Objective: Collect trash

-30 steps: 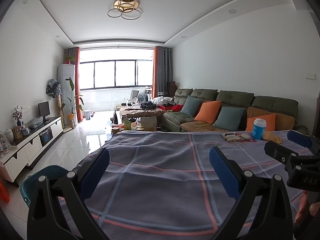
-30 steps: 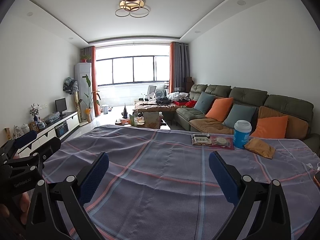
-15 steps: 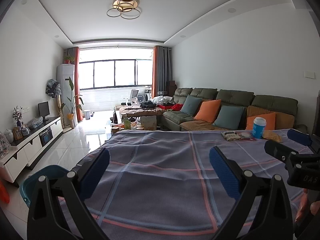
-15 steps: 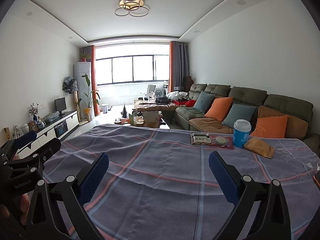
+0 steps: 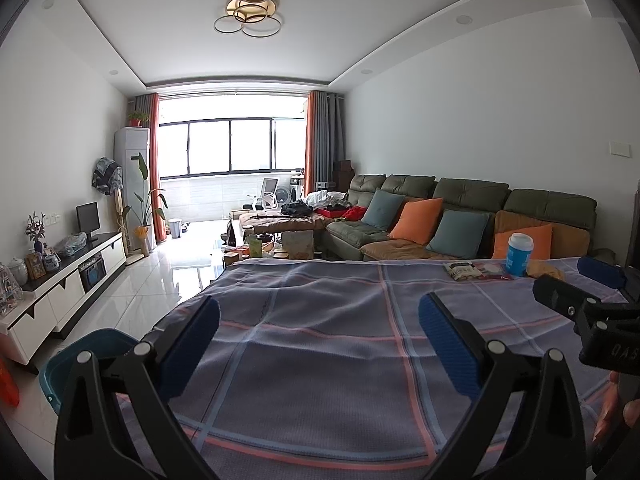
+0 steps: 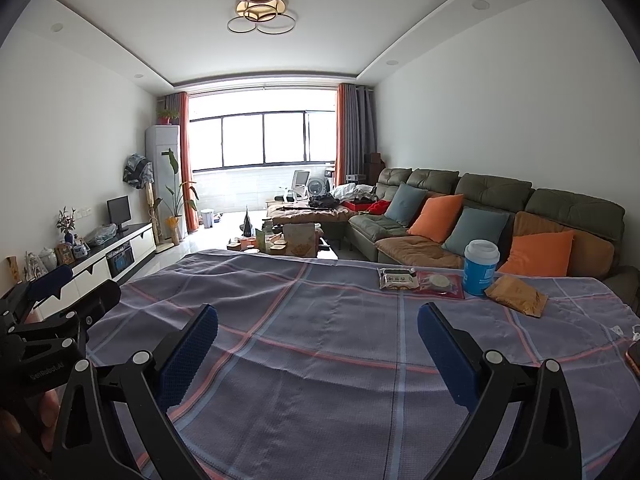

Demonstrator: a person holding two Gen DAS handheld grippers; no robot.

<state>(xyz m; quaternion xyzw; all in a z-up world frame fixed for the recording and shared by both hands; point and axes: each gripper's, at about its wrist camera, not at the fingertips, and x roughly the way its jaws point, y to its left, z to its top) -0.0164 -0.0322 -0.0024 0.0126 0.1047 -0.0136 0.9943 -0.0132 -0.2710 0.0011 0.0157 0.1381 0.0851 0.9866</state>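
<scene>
Both hand-held grippers, left (image 5: 319,334) and right (image 6: 318,332), hovered released over the plaid-clothed bench (image 6: 320,344), trash like the blue paper cup (image 6: 480,267) ungrabbed at right.

The left gripper (image 5: 319,320) is hovering over a checked tablecloth (image 5: 320,344), its blue-padded fingers (image 5: 444,336) standing wide apart with nothing between them. Far beyond the right finger, a blue paper cup (image 5: 519,254) is standing upright, with a flat snack packet (image 5: 464,270) lying just to its left. The right gripper (image 5: 576,288) is showing at the right edge. Left of the left finger, a teal bin (image 5: 70,364) is sitting on the floor.
</scene>
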